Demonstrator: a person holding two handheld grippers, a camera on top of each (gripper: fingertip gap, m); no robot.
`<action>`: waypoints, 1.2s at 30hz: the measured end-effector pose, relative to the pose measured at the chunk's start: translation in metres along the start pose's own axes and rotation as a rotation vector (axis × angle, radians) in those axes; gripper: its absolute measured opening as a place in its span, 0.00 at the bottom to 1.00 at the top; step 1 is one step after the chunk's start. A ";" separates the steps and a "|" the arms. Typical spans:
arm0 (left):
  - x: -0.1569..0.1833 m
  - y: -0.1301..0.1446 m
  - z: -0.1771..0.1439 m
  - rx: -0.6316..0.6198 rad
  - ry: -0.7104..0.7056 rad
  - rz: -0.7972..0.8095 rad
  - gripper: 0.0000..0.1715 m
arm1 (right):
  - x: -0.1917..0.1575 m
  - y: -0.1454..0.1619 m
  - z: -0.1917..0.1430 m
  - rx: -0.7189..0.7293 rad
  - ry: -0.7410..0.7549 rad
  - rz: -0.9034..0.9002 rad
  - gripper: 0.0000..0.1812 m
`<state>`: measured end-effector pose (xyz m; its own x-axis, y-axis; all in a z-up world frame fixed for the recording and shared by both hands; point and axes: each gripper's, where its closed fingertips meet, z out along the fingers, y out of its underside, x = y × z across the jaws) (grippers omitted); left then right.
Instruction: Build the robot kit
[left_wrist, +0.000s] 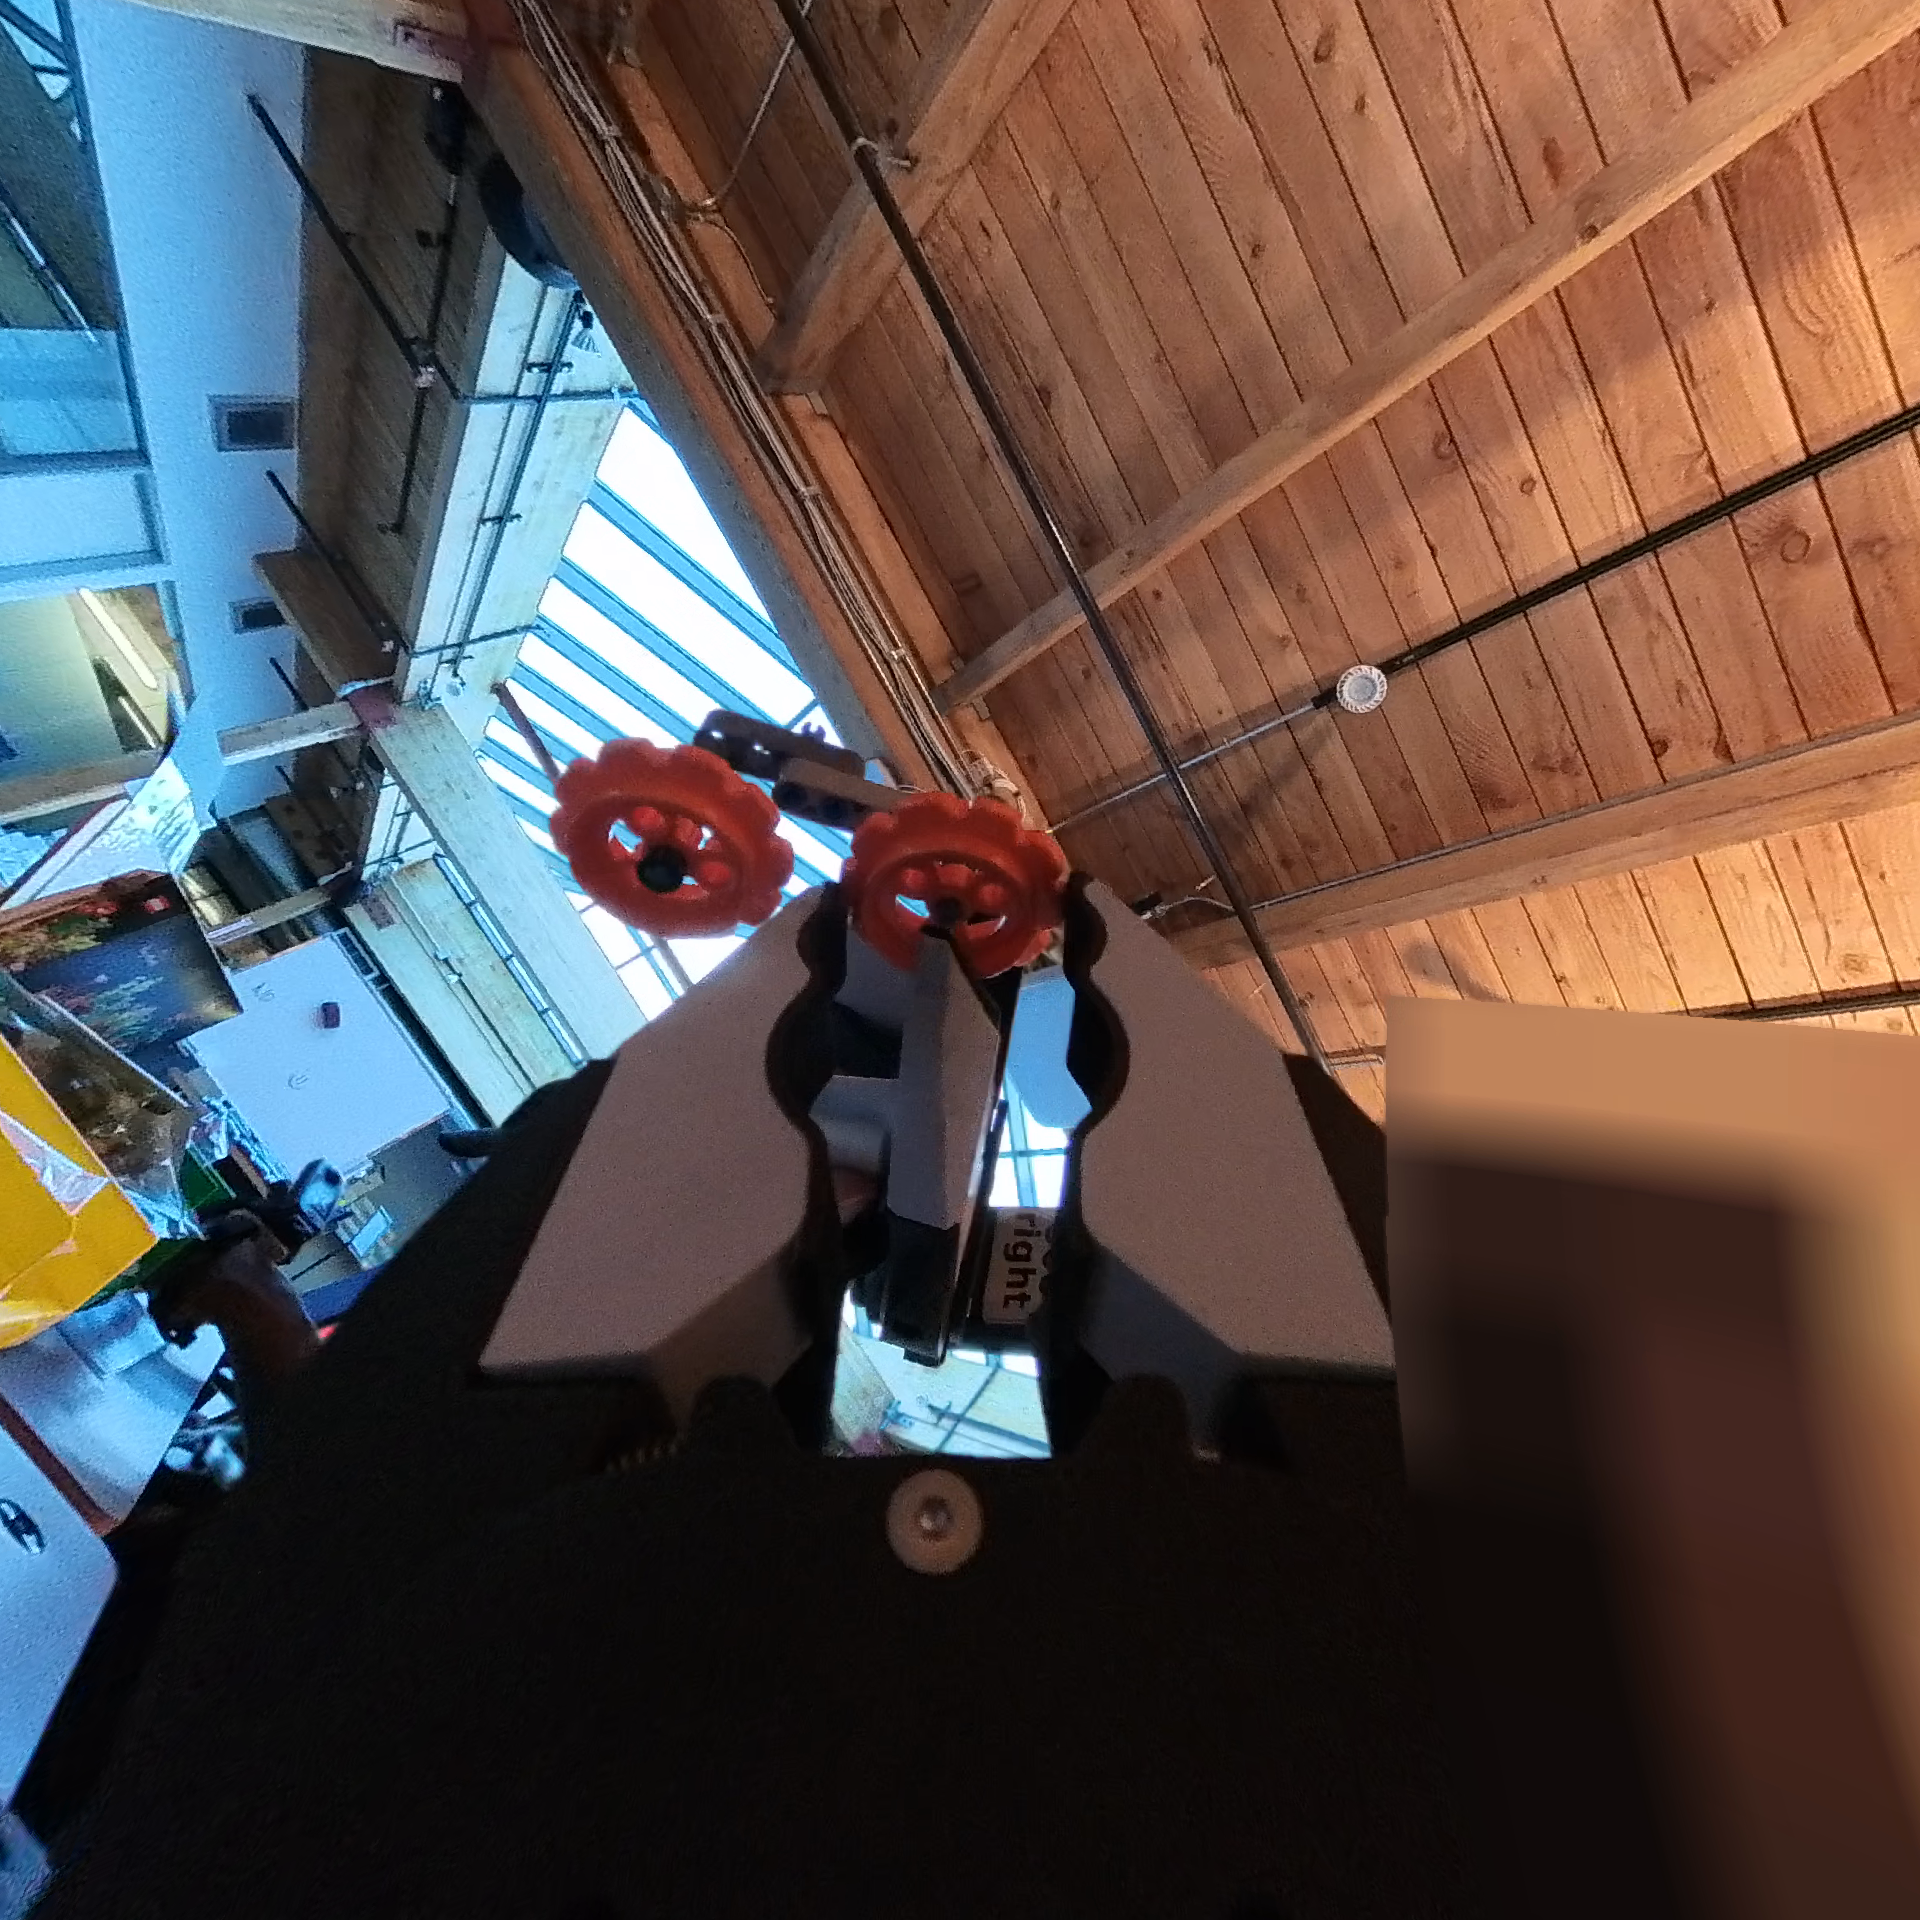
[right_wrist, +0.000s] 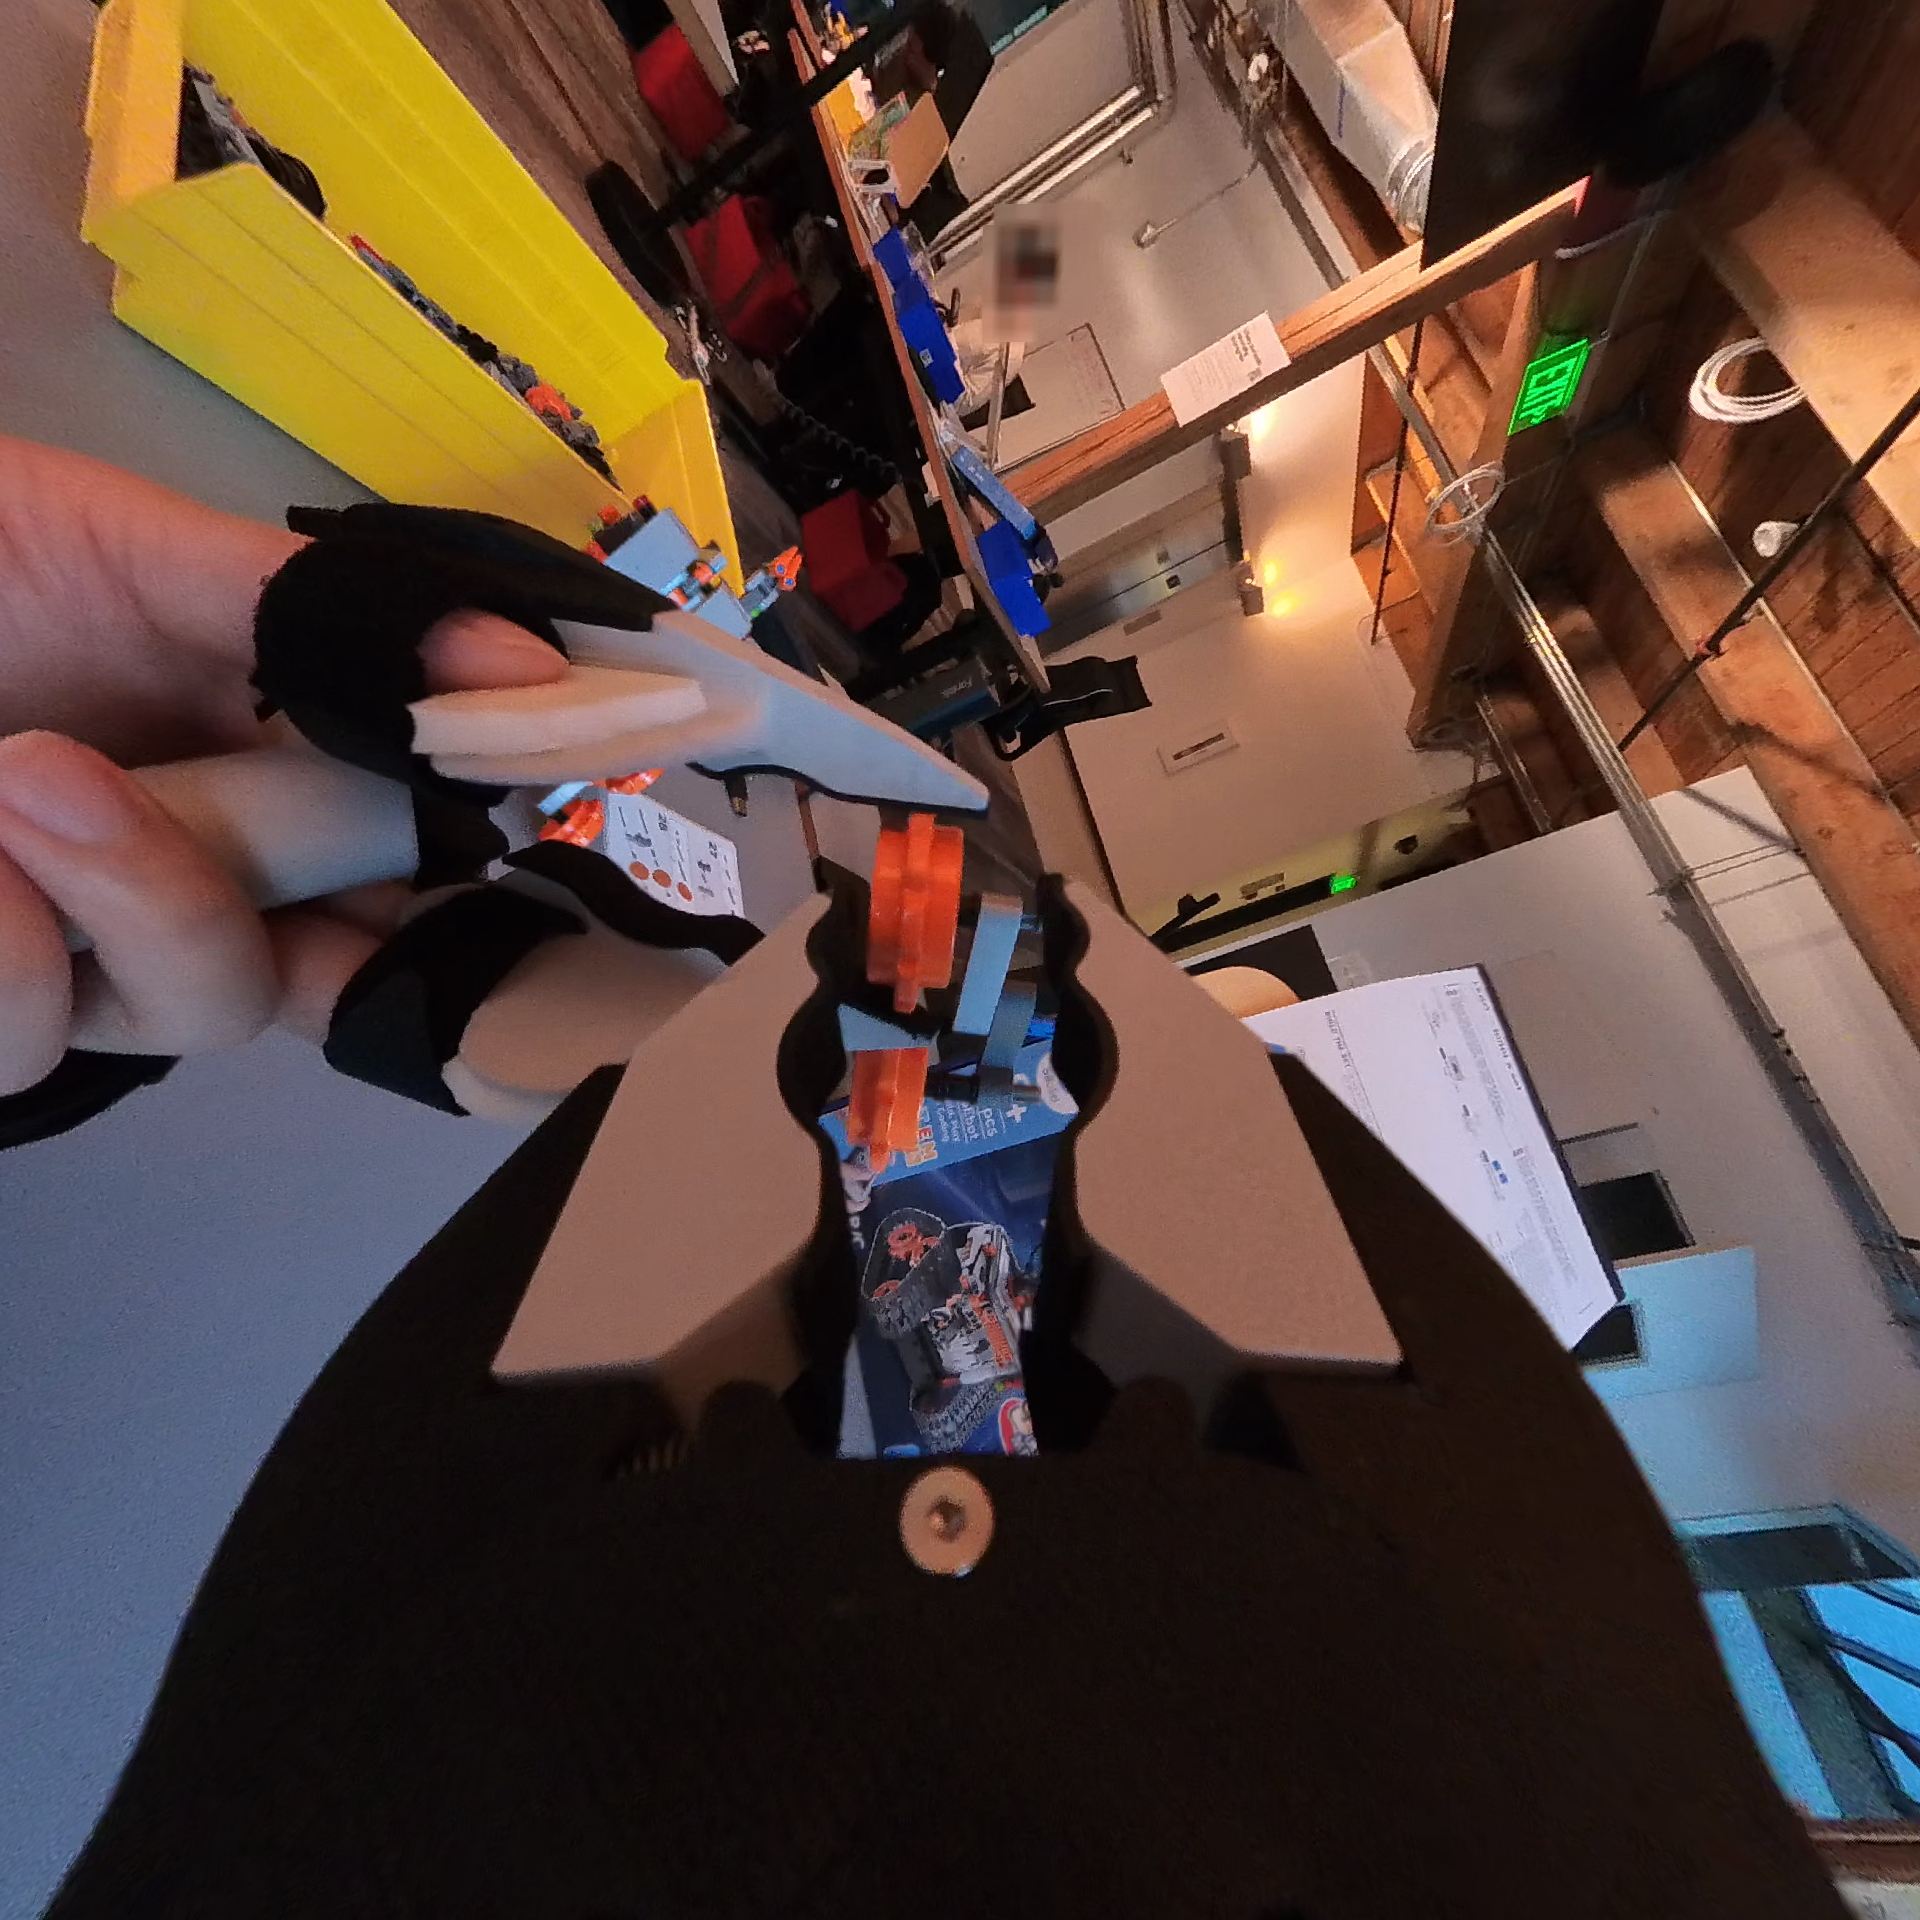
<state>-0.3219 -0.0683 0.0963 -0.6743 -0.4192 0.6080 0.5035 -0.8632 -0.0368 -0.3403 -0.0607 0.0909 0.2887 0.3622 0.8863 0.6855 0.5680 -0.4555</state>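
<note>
Two orange gear wheels (right_wrist: 911, 914) on a grey brick assembly (right_wrist: 987, 977) sit between the right gripper (right_wrist: 940, 914) tips, which pinch it. The left gripper (left_wrist: 940, 914), spread, reaches the near wheel (left_wrist: 956, 883).

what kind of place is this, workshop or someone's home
Likely a workshop or maker space, not a home: a yellow bin of small building parts, long worktables, and an exposed wooden plank ceiling.

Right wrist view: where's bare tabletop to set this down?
Bare grey table lies below the gloved hand, beside the right gripper, which grips the wheel assembly. Crowded: yellow bin, instruction sheet, blue box.
</note>
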 end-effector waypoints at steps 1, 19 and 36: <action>0.001 0.001 0.000 -0.001 -0.001 -0.004 0.24 | 0.000 -0.001 -0.001 -0.002 -0.006 0.006 0.19; 0.018 0.011 0.006 -0.046 0.040 -0.054 0.23 | 0.006 -0.013 -0.011 0.020 -0.018 0.065 0.21; -0.003 0.013 0.002 -0.109 -0.032 -0.036 0.23 | -0.002 0.006 -0.004 -0.001 0.051 0.107 0.17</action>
<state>-0.3126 -0.0779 0.0959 -0.6726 -0.3795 0.6353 0.4162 -0.9038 -0.0993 -0.3341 -0.0610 0.0871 0.3942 0.3823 0.8357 0.6495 0.5275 -0.5477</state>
